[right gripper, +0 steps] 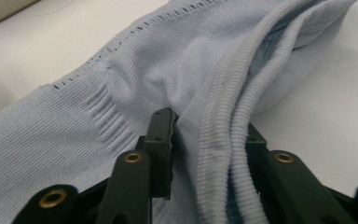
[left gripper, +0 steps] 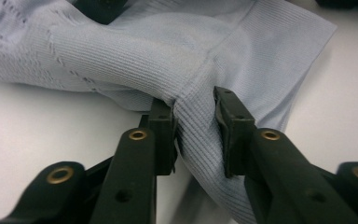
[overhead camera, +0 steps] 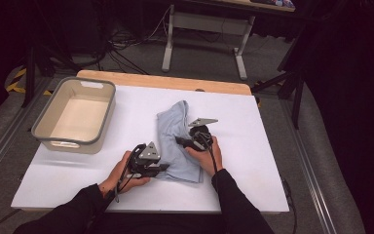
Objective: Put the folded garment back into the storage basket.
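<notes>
1. Right now the light blue knit garment (overhead camera: 177, 141) lies mid-table on the white board (overhead camera: 253, 161), long axis near-to-far, leaning slightly right at the far end; ribbed hem end near me.
2. My left gripper (overhead camera: 164, 167) comes in from the left at the near hem; its jaws pinch a bunched fold of the ribbed fabric (left gripper: 196, 126), pads pressing cloth on both sides.
3. My right gripper (overhead camera: 179, 142) sits farther up on the right side, jaws closed over the thick ribbed edge (right gripper: 223, 154).
4. Both hands are on the garment; left is nearer the hem, right nearer the middle.
5. My guess: next move is a lift or fold along that long axis.
6. Grey-rimmed beige bin (overhead camera: 53, 114) stands far left, well apart.
</notes>
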A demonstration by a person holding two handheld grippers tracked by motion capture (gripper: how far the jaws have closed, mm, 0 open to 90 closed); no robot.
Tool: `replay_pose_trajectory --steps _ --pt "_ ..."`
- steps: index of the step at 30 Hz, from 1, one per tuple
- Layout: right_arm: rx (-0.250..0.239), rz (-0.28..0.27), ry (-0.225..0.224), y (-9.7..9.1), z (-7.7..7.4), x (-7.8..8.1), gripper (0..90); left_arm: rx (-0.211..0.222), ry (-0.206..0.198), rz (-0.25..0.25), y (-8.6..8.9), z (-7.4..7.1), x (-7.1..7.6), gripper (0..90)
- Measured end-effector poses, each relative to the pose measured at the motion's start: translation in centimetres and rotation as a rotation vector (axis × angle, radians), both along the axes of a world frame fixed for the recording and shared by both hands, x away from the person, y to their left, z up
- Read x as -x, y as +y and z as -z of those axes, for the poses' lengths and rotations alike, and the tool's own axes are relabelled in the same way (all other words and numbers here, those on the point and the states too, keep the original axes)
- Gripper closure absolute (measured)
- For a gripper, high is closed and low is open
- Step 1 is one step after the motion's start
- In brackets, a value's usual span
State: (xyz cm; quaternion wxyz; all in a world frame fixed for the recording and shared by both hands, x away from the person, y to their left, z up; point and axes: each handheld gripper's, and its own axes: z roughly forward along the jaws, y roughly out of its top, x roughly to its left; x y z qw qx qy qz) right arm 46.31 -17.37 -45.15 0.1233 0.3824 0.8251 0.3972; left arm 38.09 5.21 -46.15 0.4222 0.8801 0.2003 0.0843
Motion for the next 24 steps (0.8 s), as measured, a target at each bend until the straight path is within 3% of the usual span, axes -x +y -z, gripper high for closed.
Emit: replay_pose_trajectory --steps 7,18,24 --pt "-0.001 -0.021 -0.033 0.3 -0.4 0.5 71.3 -0.016 -0.052 0.032 0.1 -0.4 0.5 75.3" --pt "-0.001 -0.009 -0.116 0.7 -1.1 1.4 72.1 0.002 -0.094 0.028 0.3 -1.1 0.6 76.3" --pt "-0.011 -0.001 -0.139 0.6 -1.4 1.5 72.5 0.007 -0.106 0.026 0.4 -1.3 0.6 76.3"
